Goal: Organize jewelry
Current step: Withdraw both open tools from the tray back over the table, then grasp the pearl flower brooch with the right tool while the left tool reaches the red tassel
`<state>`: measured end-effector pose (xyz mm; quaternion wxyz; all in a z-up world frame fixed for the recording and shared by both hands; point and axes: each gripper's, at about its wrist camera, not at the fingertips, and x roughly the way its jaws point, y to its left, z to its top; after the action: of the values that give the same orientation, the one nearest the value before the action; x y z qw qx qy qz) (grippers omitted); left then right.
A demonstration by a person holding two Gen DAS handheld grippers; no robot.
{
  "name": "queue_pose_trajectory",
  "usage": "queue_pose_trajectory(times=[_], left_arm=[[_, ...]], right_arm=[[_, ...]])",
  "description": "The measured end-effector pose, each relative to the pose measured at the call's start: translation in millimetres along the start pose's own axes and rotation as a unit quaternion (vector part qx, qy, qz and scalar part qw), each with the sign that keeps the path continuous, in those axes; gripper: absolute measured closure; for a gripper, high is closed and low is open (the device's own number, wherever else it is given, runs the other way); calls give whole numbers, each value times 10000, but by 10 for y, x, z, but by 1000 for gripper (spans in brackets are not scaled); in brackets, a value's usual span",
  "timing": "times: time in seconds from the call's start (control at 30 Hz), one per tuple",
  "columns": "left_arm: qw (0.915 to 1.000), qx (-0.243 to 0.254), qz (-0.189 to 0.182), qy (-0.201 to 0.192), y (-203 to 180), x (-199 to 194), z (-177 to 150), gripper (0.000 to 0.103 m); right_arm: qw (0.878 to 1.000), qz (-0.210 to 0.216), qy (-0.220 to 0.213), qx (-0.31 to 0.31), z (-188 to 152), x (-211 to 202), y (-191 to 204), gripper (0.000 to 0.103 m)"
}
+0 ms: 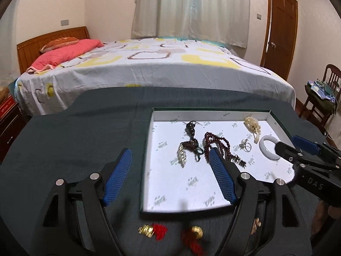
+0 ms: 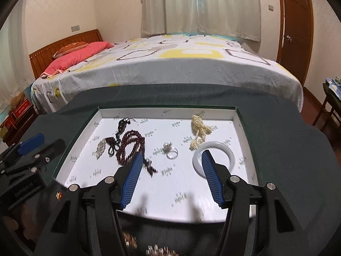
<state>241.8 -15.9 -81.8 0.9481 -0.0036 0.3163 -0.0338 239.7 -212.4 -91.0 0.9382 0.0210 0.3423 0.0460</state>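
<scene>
Here, both hand-held grippers hang above the near part of a shallow white-lined box [image 2: 245, 128] on a dark green tablecloth [image 1: 74, 132], and both are released: the left gripper [image 1: 169, 155] has its blue pads spread wide with nothing between them, one pad over the cloth just outside the box's left wall and the other over the box floor; the right gripper [image 2: 171, 156] stands parted too, empty, its right pad crossing in front of the white bangle [image 2: 231, 155] without clearly touching it. Inside the box the jewelry lies loose on the printed white lining. A string of dark red beads [image 2: 132, 140] curls left of the box's middle, beside a dark knotted cord with a black pendant [image 2: 120, 128] and a small silvery beaded piece [image 2: 100, 147]. A silver ring with a pale stone [image 2: 170, 151] sits near the box's centre, and a cream beaded piece [image 2: 199, 128] lies toward the far right corner, just beyond the bangle, which rests close to the right wall. Outside the box, on the cloth before its near wall, lie blurred gold pieces with red tassels [image 1: 157, 231]. The near half of the box floor is bare, and so is the cloth to the box's left. Beyond the box's far wall the cloth ends close to a bed [image 1: 149, 70].
</scene>
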Motion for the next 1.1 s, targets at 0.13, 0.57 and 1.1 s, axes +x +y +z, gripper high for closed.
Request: queue_pose_trajectory(times=[0.13, 0.57, 1.1], left_arm=[[10000, 8, 59, 5, 14, -184, -135, 29], [9994, -6, 247, 260, 108, -602, -689, 29], [9977, 176, -9, 655, -157, -436, -908, 29]], right_arm=[[10000, -87, 21, -38, -192, -164, -9, 46], [9993, -99, 351, 25, -845, -435, -85, 46], [9979, -129, 629, 80, -1053, -367, -166, 46]])
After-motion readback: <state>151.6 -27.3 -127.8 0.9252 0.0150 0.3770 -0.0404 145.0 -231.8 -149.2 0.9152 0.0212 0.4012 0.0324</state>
